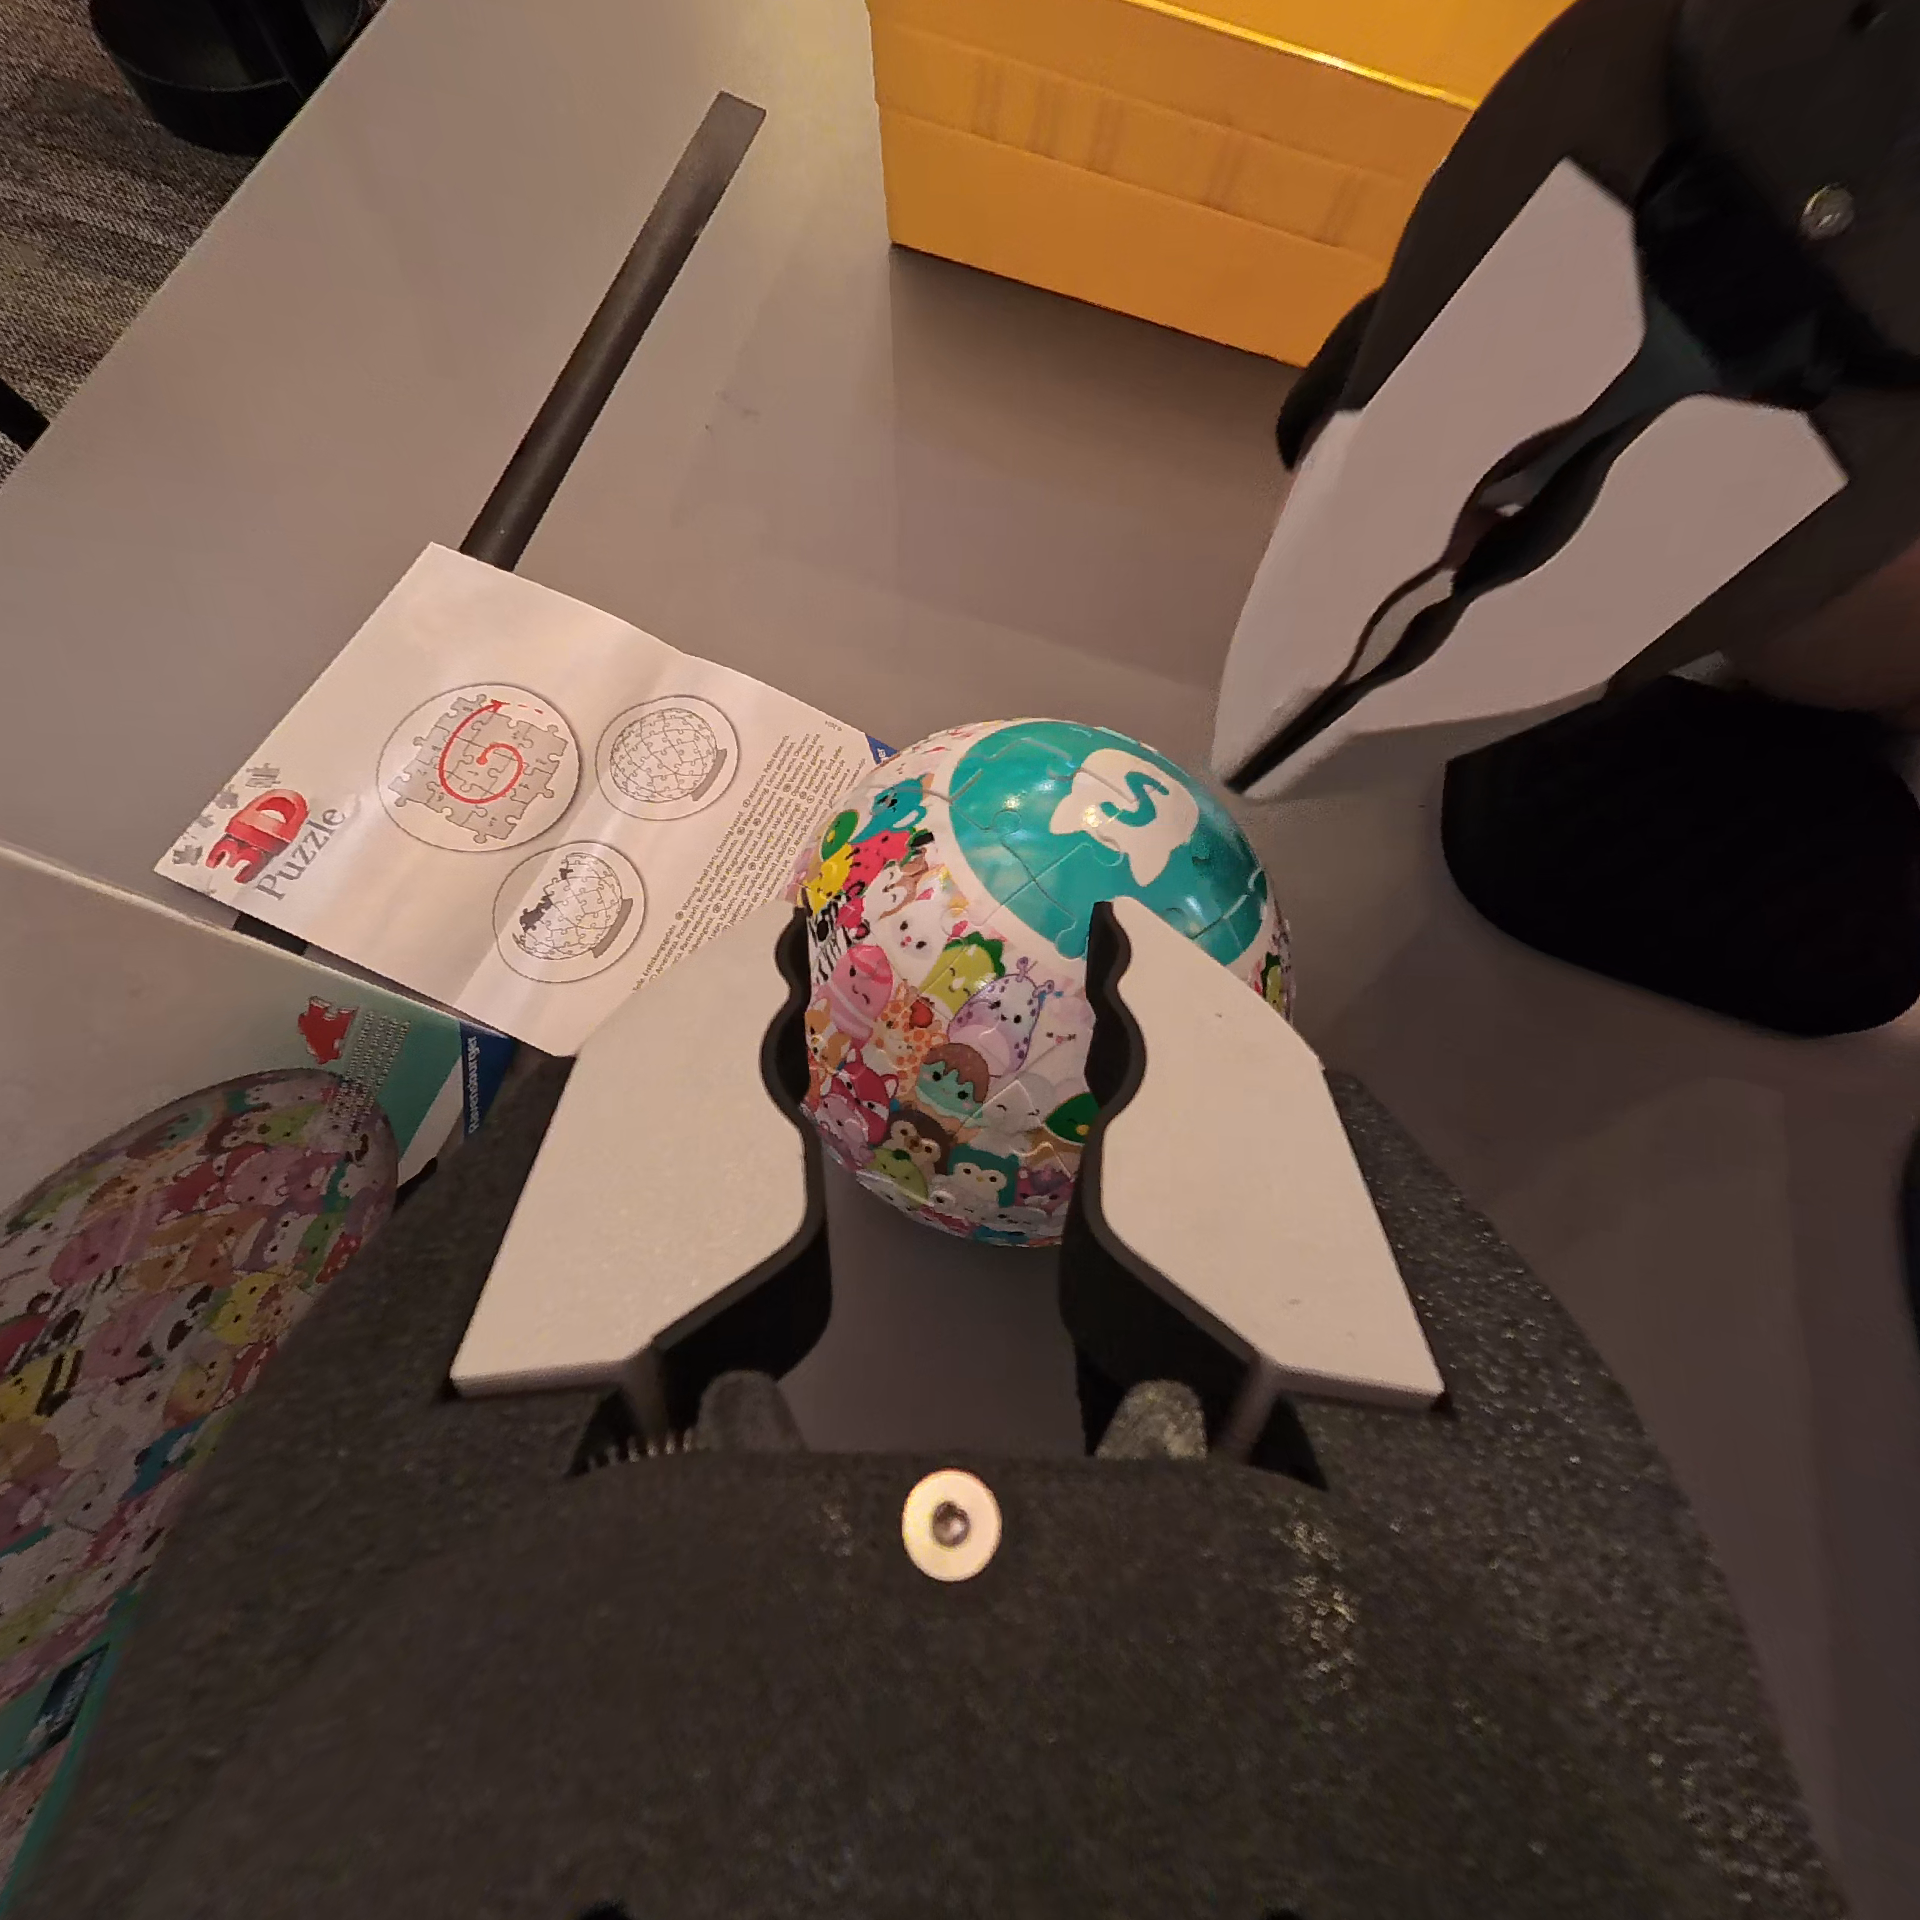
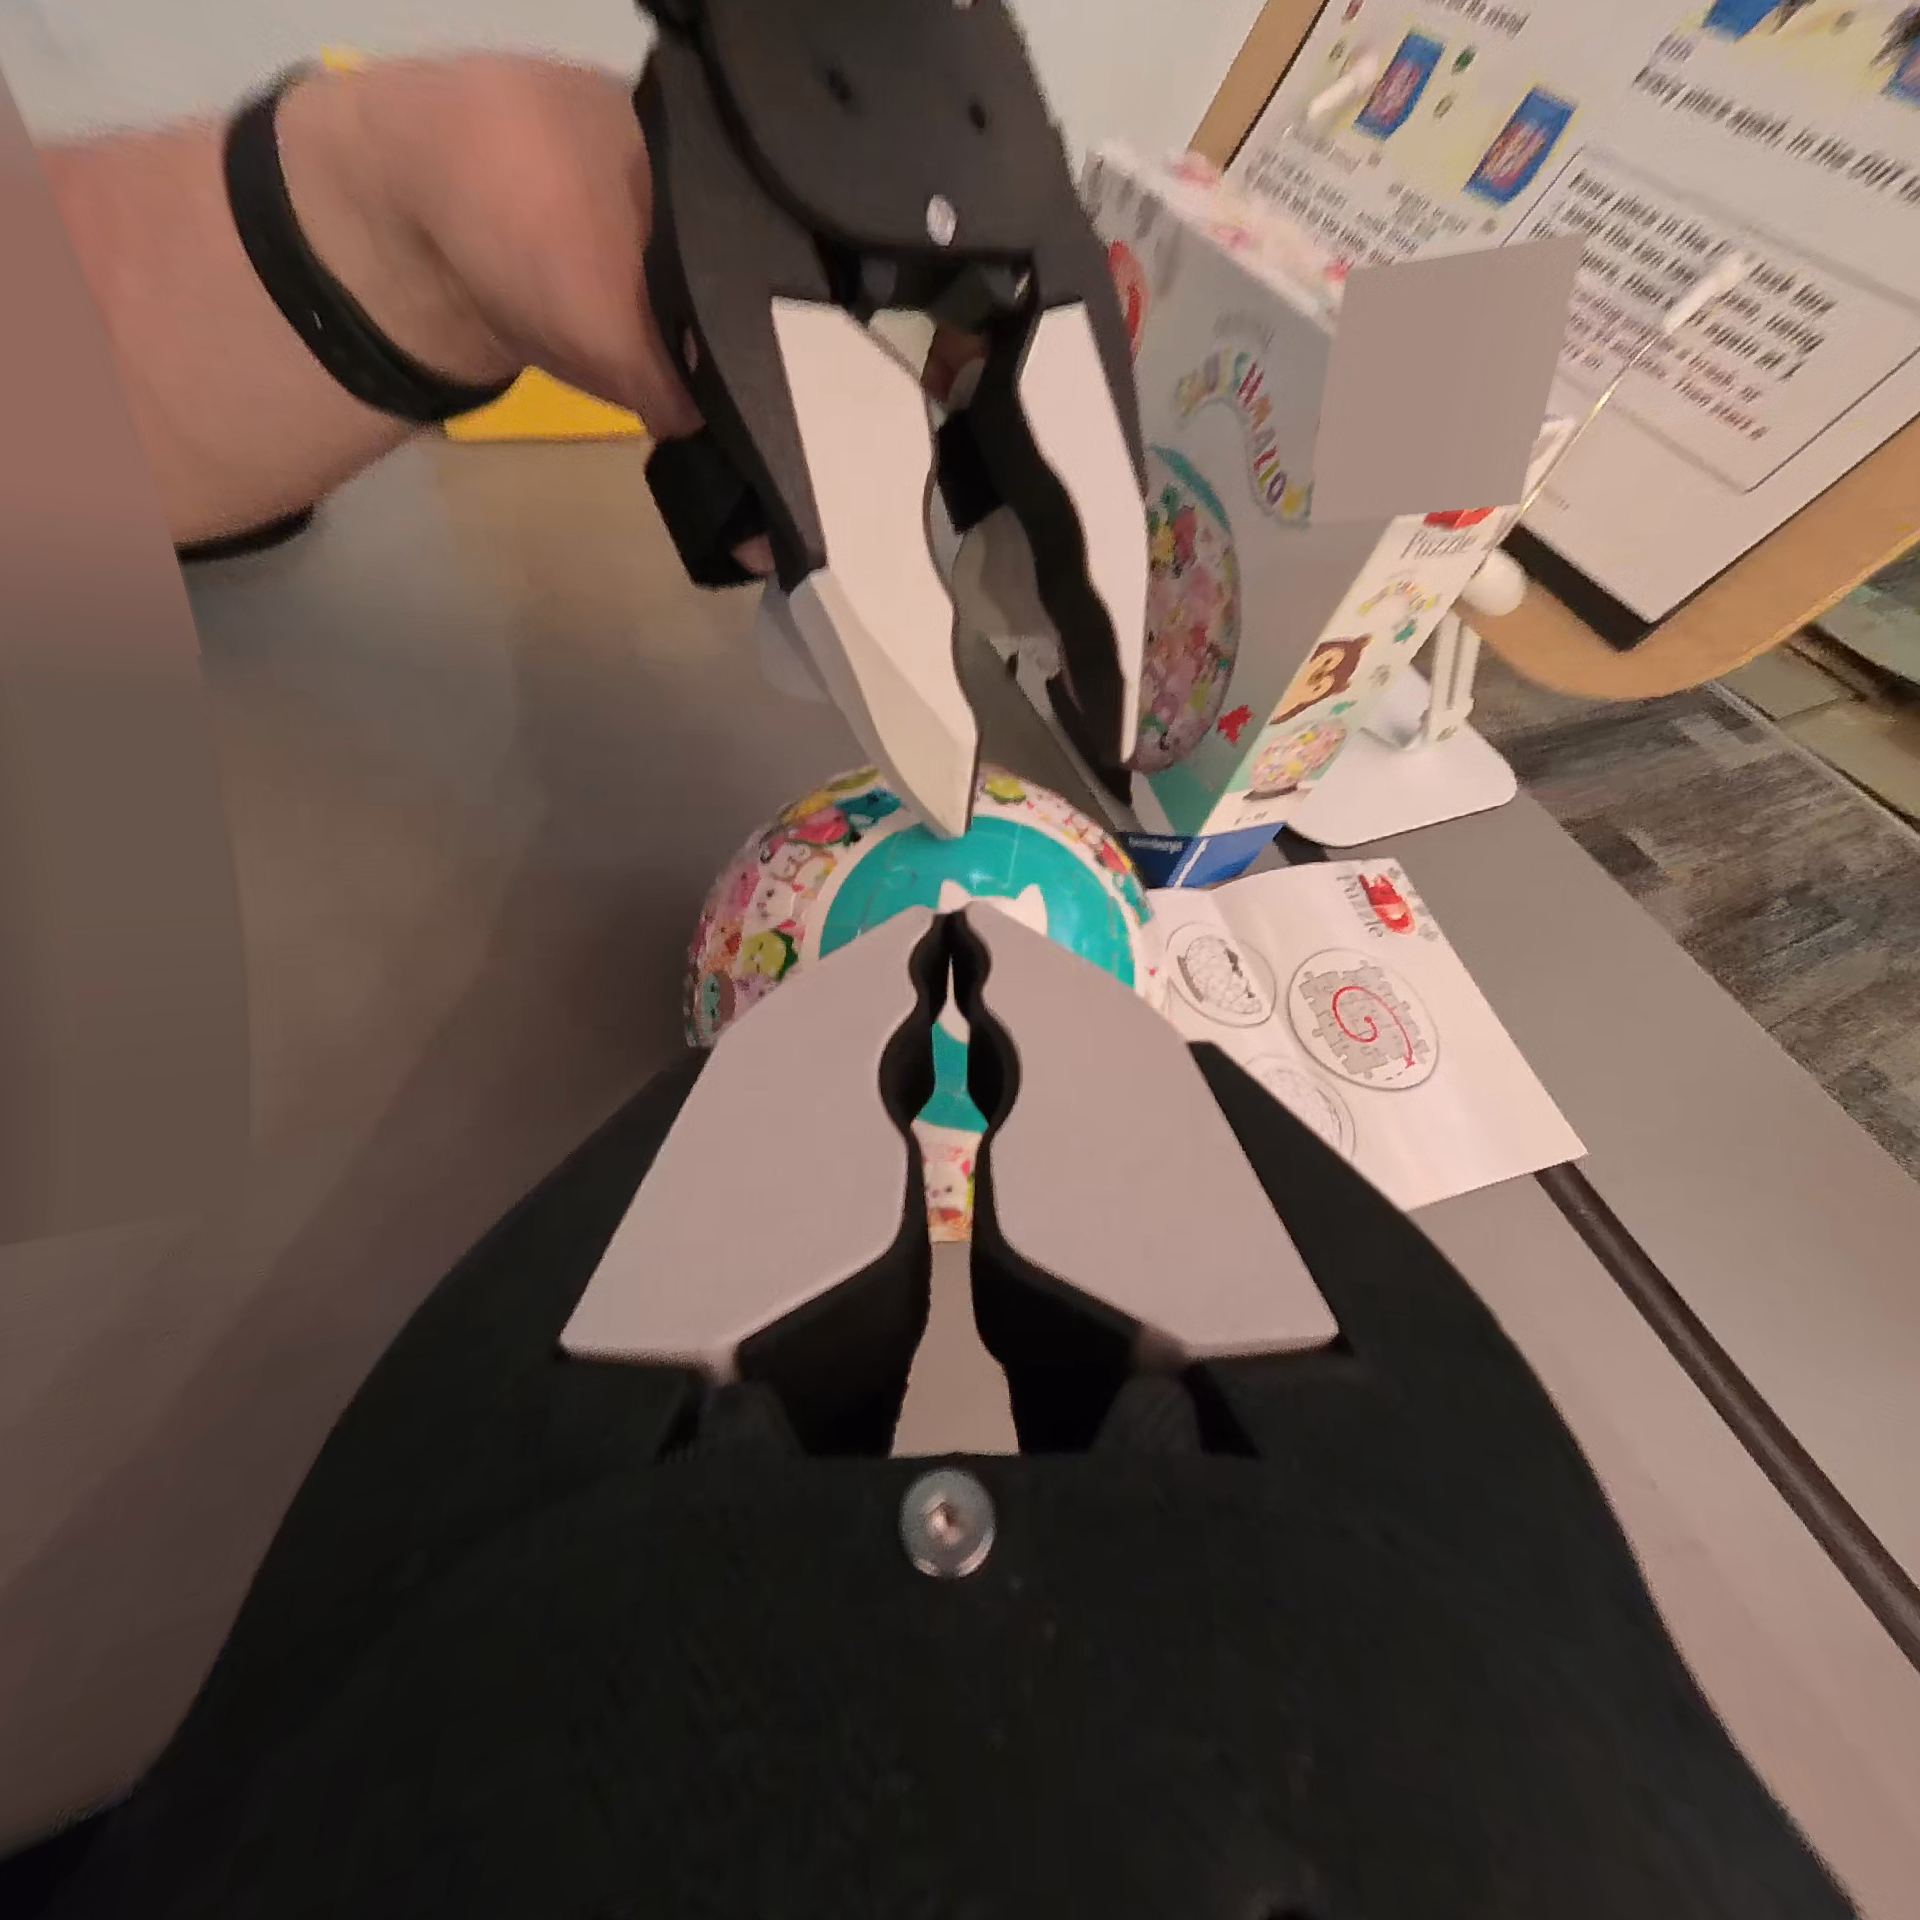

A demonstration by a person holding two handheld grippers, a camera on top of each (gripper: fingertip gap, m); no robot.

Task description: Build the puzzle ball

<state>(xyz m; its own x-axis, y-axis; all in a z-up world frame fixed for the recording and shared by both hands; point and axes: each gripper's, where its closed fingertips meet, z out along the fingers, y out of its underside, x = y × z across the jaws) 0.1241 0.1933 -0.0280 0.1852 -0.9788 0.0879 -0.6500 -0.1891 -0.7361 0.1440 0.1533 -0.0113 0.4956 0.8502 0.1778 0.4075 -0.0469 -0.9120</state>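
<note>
The puzzle ball (image 1: 935, 1039) stands on the grey table (image 1: 1039, 520), covered in colourful cartoon figures with a teal cap on top. It looks whole from both views. My left gripper (image 1: 945, 925) is open and hovers over the ball, its fingers straddling the near side. In the right wrist view the left gripper (image 2: 1039, 790) points down, one fingertip (image 2: 945, 810) at the edge of the teal cap. My right gripper (image 2: 951, 914) is shut and empty, tips just above the ball (image 2: 769, 935); in the left wrist view it (image 1: 1236, 774) sits at the ball's upper right.
A folded instruction leaflet (image 1: 499, 790) lies left of the ball. The puzzle box (image 1: 156, 1247) stands beside it. A yellow box (image 1: 1122, 156) sits at the table's far side, a dark object (image 1: 1683, 862) at the right. A white stand (image 2: 1434, 769) and a printed board (image 2: 1662, 312) lie beyond.
</note>
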